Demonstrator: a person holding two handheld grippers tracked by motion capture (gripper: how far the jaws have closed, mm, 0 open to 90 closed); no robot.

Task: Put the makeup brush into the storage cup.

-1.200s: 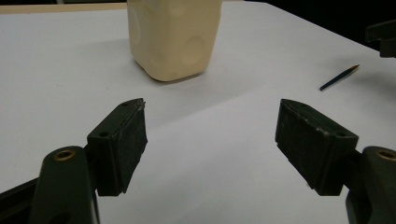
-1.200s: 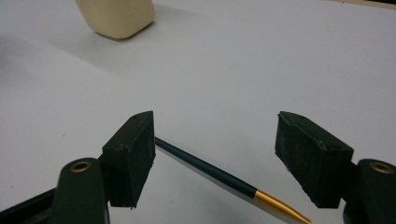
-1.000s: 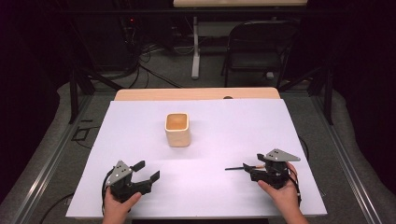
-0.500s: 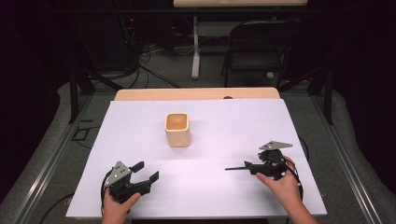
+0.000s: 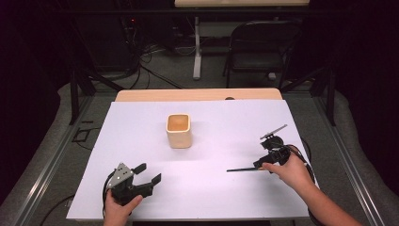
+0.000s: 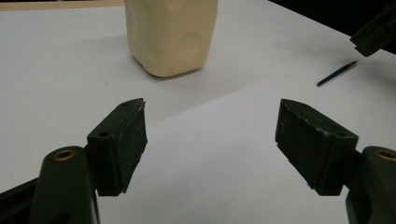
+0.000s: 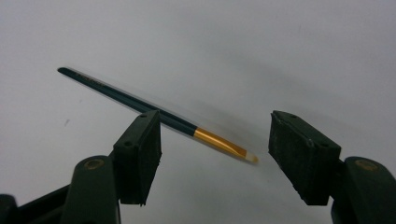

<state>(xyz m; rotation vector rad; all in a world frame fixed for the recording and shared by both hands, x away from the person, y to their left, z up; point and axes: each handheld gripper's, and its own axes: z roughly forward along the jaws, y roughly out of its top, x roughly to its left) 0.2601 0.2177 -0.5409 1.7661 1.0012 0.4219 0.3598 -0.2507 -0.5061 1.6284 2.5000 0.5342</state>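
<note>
right gripper view: brush (image 7: 154, 112) lies on the white table (image 7: 280, 56), between the right gripper (image 7: 215, 140) jaws.
these jaws are apart, just closing a little, not pressing it. left gripper (image 6: 210, 140) is apart too, facing the cup (image 6: 170, 35).

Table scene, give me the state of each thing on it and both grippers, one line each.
cup: upright, open top, nothing seen inside, untouched.
paintbrush: lying flat on the white sheet, its end between the right gripper's jaws, not clamped.
right gripper: open, jaws just closing in around the paintbrush.
left gripper: open, nothing between the jaws, pointing toward the cup.
</note>
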